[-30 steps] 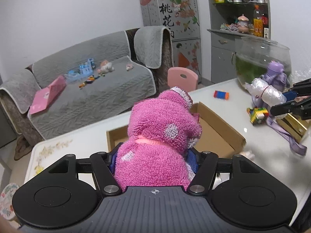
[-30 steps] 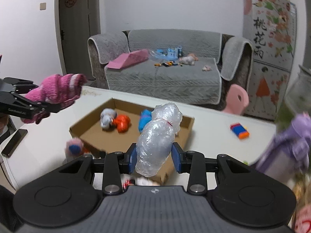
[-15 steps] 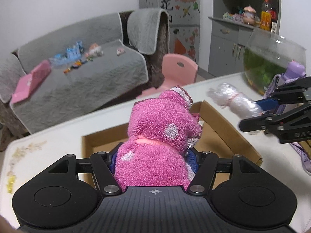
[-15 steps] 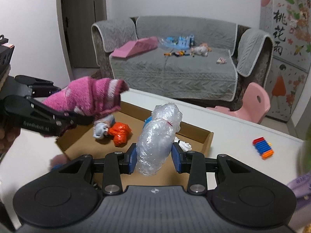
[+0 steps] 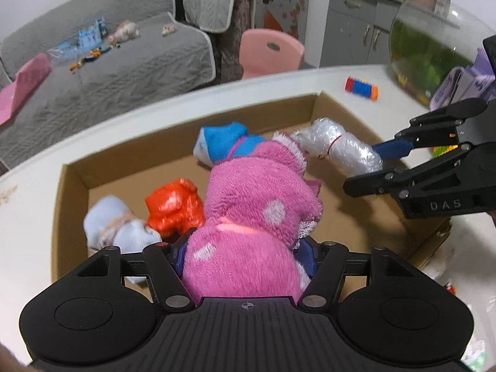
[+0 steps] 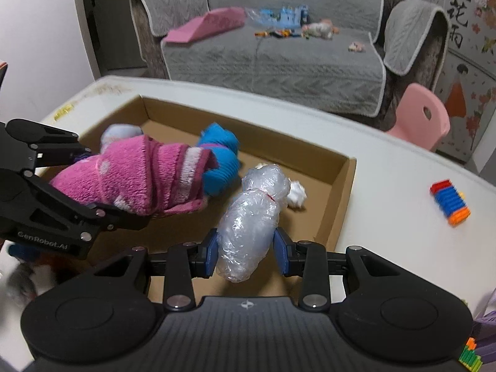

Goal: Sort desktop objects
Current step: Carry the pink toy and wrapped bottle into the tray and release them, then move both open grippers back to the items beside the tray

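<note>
My left gripper point(image 5: 245, 254) is shut on a fluffy pink sock bundle point(image 5: 254, 217) and holds it over the cardboard box point(image 5: 71, 179). It also shows in the right wrist view point(image 6: 139, 176). My right gripper point(image 6: 246, 248) is shut on a clear plastic-wrapped bundle point(image 6: 254, 214), over the box's right half point(image 6: 341, 192); it shows in the left wrist view too point(image 5: 344, 148). In the box lie a blue sock ball point(image 5: 223, 145), an orange bundle point(image 5: 173, 207) and a pale blue sock bundle point(image 5: 114, 229).
A striped block toy point(image 6: 449, 201) lies on the white table right of the box. A fishbowl point(image 5: 434, 43) and a purple bottle point(image 5: 468, 83) stand at the far right. A pink chair point(image 6: 421, 114) and a grey sofa point(image 6: 279, 55) stand beyond the table.
Both grippers have moved in over the box and tilted downward with their bundles still held. The box's contents have come into the left wrist view.
</note>
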